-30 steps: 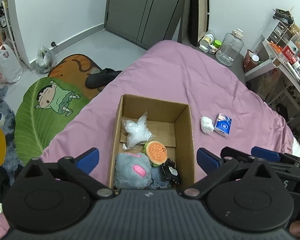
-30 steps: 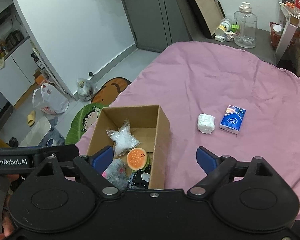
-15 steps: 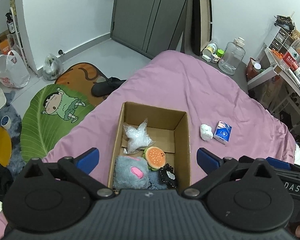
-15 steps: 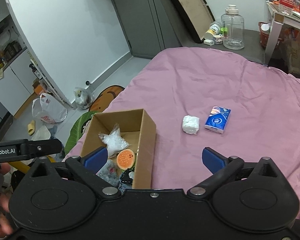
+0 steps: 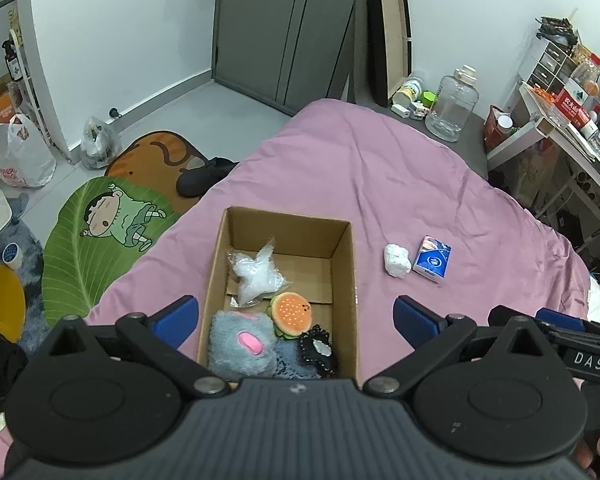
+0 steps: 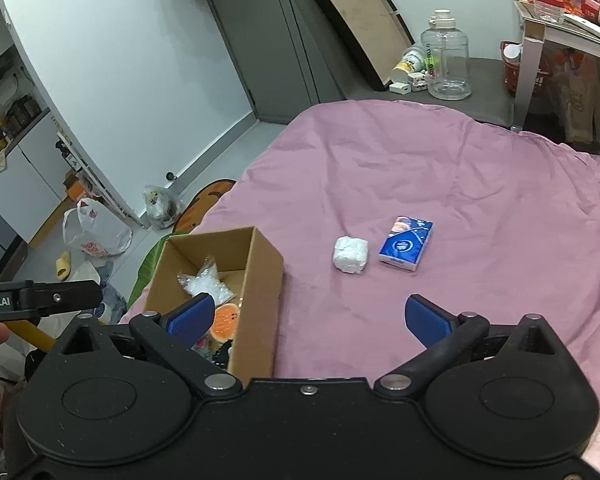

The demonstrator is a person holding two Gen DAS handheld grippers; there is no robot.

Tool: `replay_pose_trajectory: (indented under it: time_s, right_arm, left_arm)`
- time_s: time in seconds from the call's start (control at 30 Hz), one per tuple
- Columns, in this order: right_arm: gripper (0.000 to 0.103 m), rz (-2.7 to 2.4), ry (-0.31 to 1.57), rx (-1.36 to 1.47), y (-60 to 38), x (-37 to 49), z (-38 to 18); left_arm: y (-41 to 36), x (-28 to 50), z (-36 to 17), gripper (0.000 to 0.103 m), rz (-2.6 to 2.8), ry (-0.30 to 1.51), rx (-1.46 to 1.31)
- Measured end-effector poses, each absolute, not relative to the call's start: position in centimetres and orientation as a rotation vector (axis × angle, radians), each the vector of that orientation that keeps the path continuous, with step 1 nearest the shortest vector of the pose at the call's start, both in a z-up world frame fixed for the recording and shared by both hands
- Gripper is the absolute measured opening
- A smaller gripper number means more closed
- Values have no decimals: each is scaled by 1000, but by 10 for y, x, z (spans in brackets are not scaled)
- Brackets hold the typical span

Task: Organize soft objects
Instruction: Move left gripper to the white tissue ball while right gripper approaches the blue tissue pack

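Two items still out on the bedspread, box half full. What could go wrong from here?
1. The white wad and blue tissue pack lie close together; the open right gripper may nudge one while taking the other.
2. The cardboard box sits on a soft bedspread and might tip if bumped.

I'm looking at a matt pink cloth bedspread (image 6: 440, 184), softly creased. The box (image 5: 345, 268) is plain brown cardboard, dull and slightly rough. Inside it I see a fuzzy grey plush (image 5: 240, 344), a crinkly glossy plastic bag (image 5: 256, 272) and a soft orange burger toy (image 5: 291, 314). On the cloth sit a white crumpled paper wad (image 6: 351, 254) and a shiny blue tissue pack (image 6: 405, 249). My gripper pads (image 6: 426, 319) look like ribbed blue rubber.
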State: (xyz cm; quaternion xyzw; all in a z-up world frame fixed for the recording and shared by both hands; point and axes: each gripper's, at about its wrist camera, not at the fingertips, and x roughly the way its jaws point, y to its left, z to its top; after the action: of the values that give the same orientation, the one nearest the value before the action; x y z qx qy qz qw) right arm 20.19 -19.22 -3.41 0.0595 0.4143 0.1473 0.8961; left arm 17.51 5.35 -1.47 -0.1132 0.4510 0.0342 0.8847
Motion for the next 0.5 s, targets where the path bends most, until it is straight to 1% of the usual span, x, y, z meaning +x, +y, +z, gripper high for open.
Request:
replay_pose_trajectory:
  time_s: [0.37,0.5]
  right_arm:
    - [102,282,855,144,-223,210,-43]
    - [92,269,875,172,-239,219,-50]
  left_arm:
    - [25,189,-15,103,66,933,-215]
    - [13,198,-18,102,69,937,-212]
